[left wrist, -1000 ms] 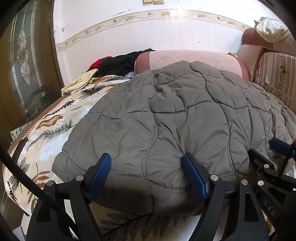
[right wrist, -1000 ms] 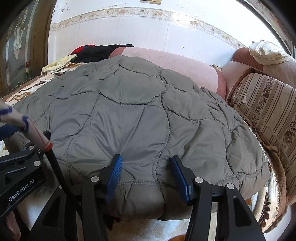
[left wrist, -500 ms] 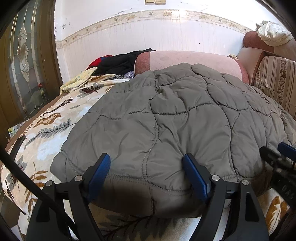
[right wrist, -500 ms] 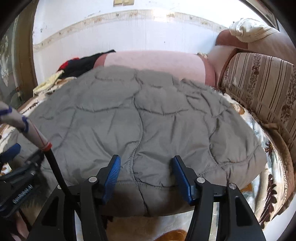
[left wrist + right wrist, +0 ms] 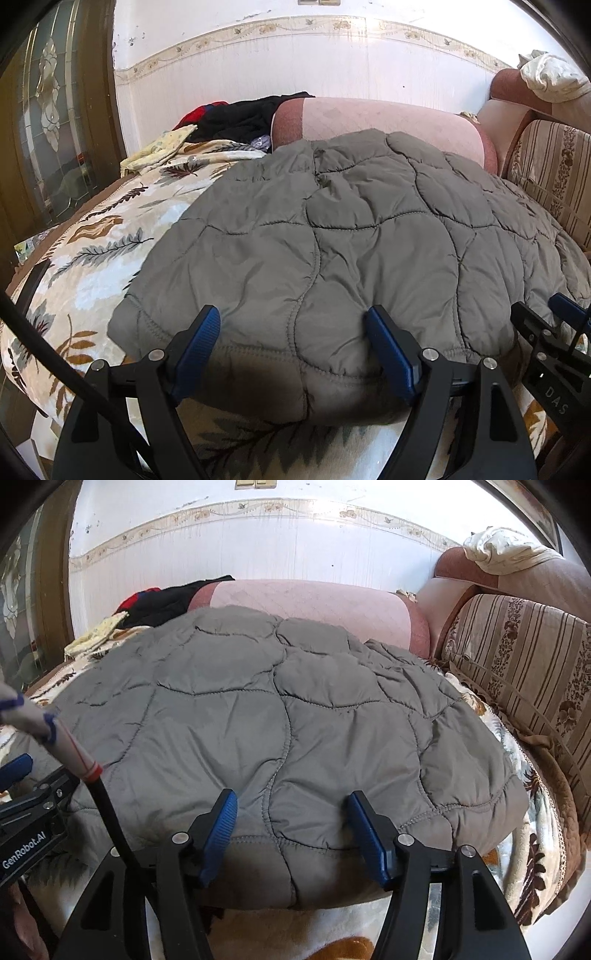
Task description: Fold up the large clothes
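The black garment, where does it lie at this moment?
In both wrist views the black garment lies far back on the left, against the white wall, touching the left end of the pink bolster and behind the yellow cloth.

My right gripper (image 5: pixel 291 834) has been spreading — its jaws are opening over the grey jacket's (image 5: pixel 280 731) near hem.

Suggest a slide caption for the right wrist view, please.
Right gripper opening over the grey quilted jacket's near hem.

"GenRobot.AI" stands on the left gripper (image 5: pixel 14 775); "DAS" on the right gripper (image 5: pixel 554 325).
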